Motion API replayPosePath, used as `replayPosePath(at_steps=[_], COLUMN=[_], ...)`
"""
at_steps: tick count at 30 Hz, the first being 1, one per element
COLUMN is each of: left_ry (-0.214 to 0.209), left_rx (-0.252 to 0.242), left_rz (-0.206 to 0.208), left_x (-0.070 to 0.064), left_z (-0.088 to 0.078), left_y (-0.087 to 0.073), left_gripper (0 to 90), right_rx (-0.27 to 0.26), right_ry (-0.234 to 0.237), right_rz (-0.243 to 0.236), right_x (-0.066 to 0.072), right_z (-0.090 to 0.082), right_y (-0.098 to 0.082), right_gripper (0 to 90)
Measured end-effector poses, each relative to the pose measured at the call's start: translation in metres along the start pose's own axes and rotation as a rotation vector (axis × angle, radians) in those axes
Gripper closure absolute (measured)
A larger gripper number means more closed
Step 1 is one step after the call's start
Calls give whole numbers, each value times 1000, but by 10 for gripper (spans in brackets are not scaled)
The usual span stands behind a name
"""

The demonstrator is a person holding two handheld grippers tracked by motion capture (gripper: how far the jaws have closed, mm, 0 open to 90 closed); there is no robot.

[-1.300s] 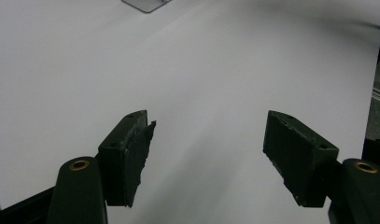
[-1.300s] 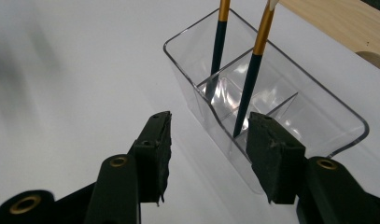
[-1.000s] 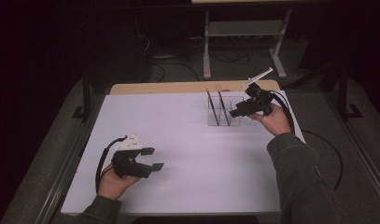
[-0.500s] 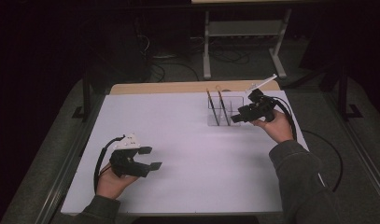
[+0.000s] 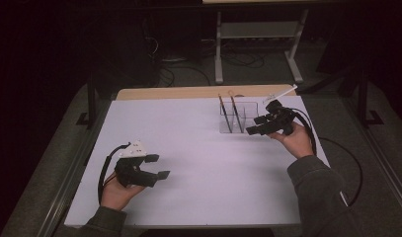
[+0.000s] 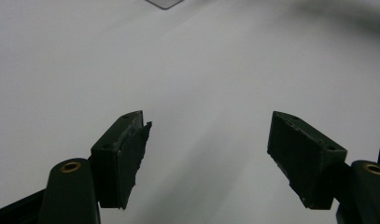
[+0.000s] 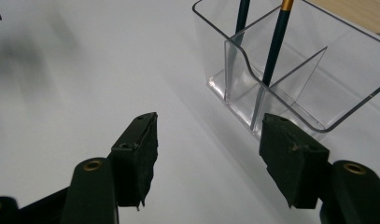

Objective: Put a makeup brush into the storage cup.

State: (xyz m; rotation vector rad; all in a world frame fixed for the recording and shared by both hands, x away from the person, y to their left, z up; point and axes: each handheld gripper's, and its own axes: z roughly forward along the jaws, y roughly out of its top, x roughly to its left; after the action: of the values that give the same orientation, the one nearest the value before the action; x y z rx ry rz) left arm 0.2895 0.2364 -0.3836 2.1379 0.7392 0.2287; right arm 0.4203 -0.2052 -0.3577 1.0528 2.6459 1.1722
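Left gripper: low at the near left, jaws wide apart, empty.
Right gripper: far right, jaws just opening, nothing between them.

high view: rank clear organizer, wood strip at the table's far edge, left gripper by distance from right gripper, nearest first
From the right gripper:
1. Clear organizer, just left of its fingers, holding two pencils.
2. Wood strip, along the table's far edge.
3. Left gripper, across the table, near-left.

No lettering, label or number can be read anywhere. The white counter is unmarked. The clear holder bears no print.
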Motion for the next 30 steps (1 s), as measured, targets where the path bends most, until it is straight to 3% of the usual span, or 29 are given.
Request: replayPosePath(at_steps=[22,30], left_ry=[17,24], left_rx=[-6,-11], left_rz=[-4,-12], left_x=[3,4], left_z=[-3,-5], left_y=[-3,-4], left_gripper=[256,251], right_rx=[-45,-58], right_ry=[-3,-6], right_rz=[3,26], right_x=[8,11], right_z=[-12,-16], right_y=[-30,-40], right_gripper=[317,290])
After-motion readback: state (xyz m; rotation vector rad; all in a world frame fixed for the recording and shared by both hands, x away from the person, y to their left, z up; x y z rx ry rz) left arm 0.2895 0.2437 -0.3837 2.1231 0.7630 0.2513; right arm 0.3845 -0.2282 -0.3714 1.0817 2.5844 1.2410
